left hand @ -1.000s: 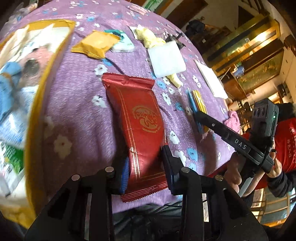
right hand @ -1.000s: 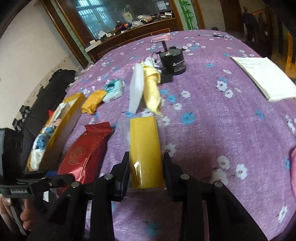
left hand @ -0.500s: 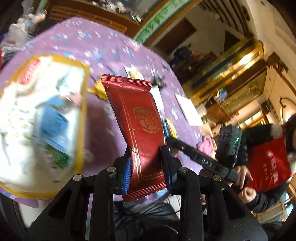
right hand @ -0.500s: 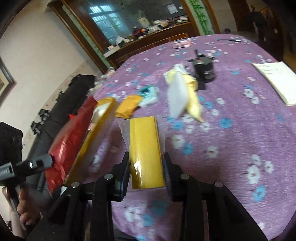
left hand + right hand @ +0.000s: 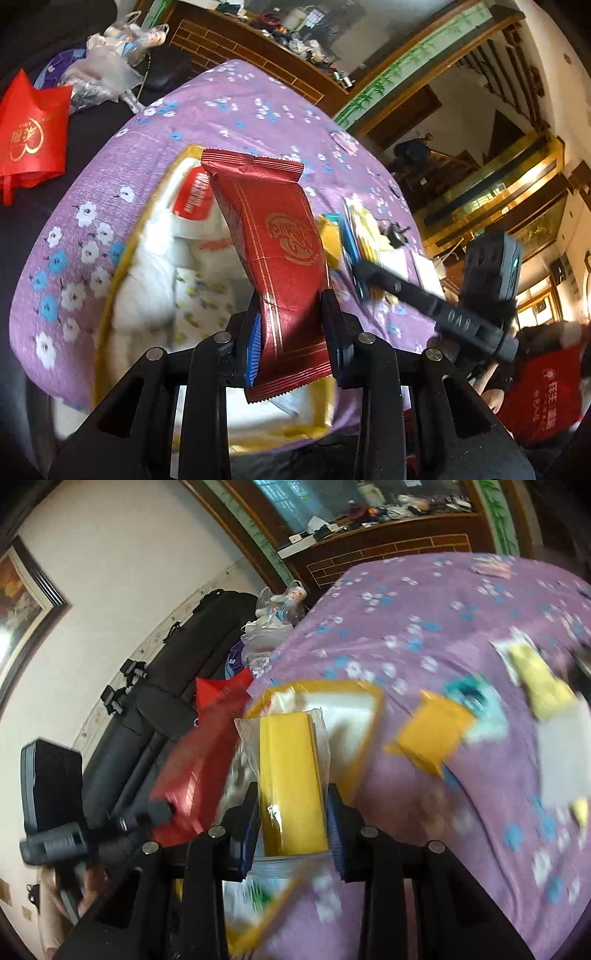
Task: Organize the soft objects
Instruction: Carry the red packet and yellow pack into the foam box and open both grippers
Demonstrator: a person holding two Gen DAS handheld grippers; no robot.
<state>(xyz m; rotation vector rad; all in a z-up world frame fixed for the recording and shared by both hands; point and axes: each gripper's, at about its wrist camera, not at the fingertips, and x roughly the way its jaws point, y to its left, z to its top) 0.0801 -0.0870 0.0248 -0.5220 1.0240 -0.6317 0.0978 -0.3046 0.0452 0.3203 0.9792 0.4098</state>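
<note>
My left gripper (image 5: 291,332) is shut on a red foil packet (image 5: 273,254) and holds it in the air over a yellow-rimmed box (image 5: 110,284) full of white soft packs. My right gripper (image 5: 291,819) is shut on a yellow sponge in a clear bag (image 5: 291,779) and holds it above the same box (image 5: 369,738). The right gripper also shows in the left wrist view (image 5: 364,271), to the right of the red packet. The red packet shows blurred in the right wrist view (image 5: 192,775), left of the sponge.
The table has a purple flowered cloth (image 5: 229,107). An orange packet (image 5: 432,734), a teal tissue pack (image 5: 476,709) and a yellow cloth with a white pad (image 5: 543,686) lie on it to the right of the box. A red bag (image 5: 29,133) and plastic bags lie beyond the table.
Both grippers lifted their packets off the table and swung left, coming over the yellow-rimmed box. Both stay shut on what they hold.
</note>
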